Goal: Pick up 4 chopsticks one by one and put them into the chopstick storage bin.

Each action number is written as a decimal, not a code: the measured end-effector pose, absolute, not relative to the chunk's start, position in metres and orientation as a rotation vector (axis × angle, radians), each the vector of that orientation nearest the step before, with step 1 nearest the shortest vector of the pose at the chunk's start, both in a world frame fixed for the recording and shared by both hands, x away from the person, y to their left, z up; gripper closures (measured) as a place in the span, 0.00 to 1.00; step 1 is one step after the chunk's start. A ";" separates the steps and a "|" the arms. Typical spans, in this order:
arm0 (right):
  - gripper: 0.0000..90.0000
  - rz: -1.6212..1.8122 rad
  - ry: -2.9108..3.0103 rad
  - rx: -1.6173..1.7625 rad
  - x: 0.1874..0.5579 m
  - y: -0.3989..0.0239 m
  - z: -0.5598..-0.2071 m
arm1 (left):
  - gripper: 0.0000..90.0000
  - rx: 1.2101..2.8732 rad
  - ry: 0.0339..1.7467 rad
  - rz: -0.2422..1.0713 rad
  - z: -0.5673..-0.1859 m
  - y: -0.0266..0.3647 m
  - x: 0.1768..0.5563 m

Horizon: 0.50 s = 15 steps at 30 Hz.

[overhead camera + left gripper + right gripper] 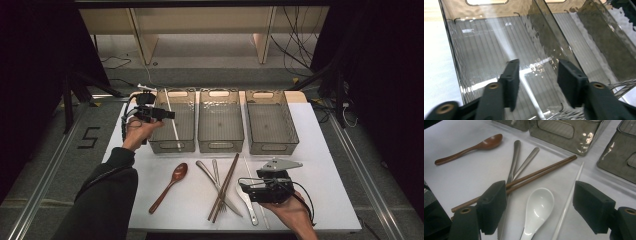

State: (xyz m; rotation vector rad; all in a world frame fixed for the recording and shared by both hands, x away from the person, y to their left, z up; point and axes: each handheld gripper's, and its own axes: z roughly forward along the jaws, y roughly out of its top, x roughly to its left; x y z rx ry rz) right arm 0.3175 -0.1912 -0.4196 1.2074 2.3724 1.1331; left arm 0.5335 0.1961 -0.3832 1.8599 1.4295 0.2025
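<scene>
Left bin (172, 122): your left bin holds one white chopstick (172, 120), which lies slanted along its floor from the far end to the near wall.
Middle bin (220, 120): nothing lies in it that you can see.
Right bin (271, 121): the same, only its ribbed floor shows.
Left gripper (167, 114): you hold it over the left bin's left rim, pointing across the bin. In the left gripper view the white chopstick runs below and between the fingers (511, 80), close to the left one; whether it touches that finger you cannot tell. The fingers stand apart and clamp nothing.
Tabletop (330, 160): in front of the bins, from left, lie a wooden spoon (170, 186), a knife (220, 189), a fork (217, 180) and a pair of brown chopsticks (225, 186) crossing each other, then a white spoon (247, 200) and a second white chopstick (252, 180).
Right gripper (245, 184): you hold it low over the near right of the tabletop. In the right gripper view the white spoon's bowl (539, 206) and the second white chopstick (569, 200) lie between its fingers (492, 206). These fingers are wide apart, gripping nothing.
</scene>
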 end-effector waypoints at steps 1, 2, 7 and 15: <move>0.31 1.129 2.372 1.210 0.318 -0.192 -0.419 | 0.48 1.863 1.425 0.211 -0.382 0.196 0.533; 0.31 1.129 2.372 1.210 0.318 -0.192 -0.419 | 0.48 1.864 1.423 0.216 -0.382 0.196 0.532; 0.31 1.126 2.373 1.211 0.318 -0.192 -0.419 | 0.44 1.865 1.395 0.219 -0.378 0.199 0.529; 0.31 1.105 2.364 1.232 0.319 -0.195 -0.419 | 0.35 1.807 1.332 0.211 -0.363 0.200 0.507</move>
